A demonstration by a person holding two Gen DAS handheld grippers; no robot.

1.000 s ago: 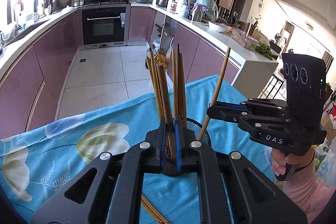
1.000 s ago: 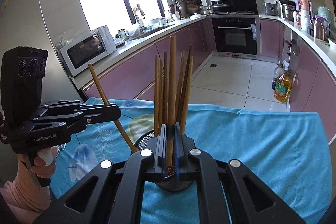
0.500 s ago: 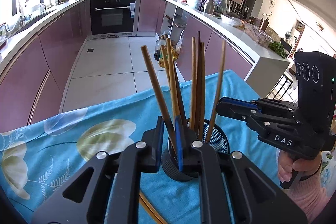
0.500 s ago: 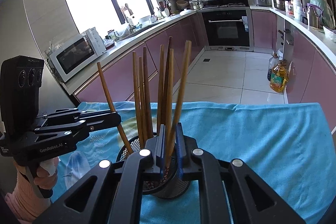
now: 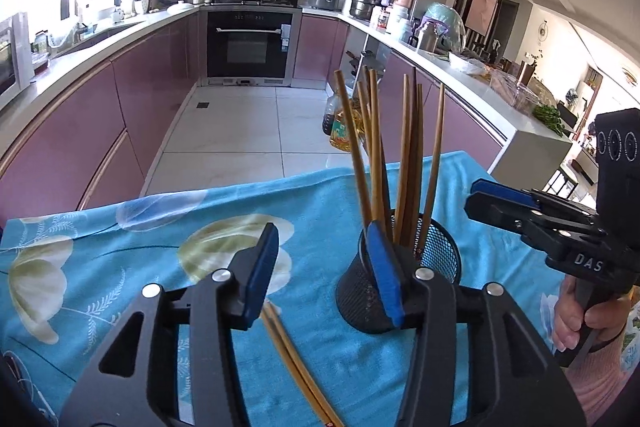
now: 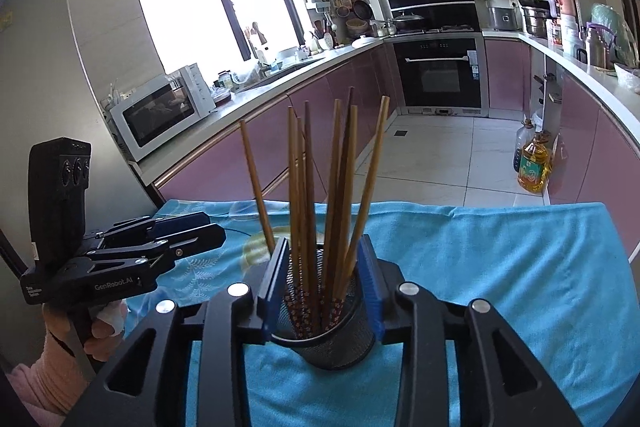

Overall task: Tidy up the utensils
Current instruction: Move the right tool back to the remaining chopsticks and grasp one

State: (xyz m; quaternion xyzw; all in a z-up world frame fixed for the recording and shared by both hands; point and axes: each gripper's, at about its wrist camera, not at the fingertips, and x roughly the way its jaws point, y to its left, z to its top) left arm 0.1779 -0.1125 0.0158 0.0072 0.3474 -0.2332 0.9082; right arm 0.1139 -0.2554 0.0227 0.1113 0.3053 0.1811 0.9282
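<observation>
Left claw [image 5: 326,267] apart, holds nothing; mesh cup [image 5: 396,281] just beside its right finger. Right claw [image 6: 320,287] apart, straddles cup, holds nothing. Chopsticks [image 6: 320,187] upright in cup on blue cloth [image 6: 500,267] over table. Two loose chopsticks [image 5: 298,367] on cloth, near cup, below left claw.

Risk: either finger nudges light cup, cup tips, chopsticks spill. Risk: thin loose sticks roll or slip under pinch.

Change: one second ago each claw clamped one chopstick above cup; now both released, sticks in cup.

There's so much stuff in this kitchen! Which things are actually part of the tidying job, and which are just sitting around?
Part of the job:
- mesh cup
- chopsticks standing in it
- two loose chopsticks on the cloth

Just sitting around:
- microwave
- oil bottles on the floor
- oven
</observation>
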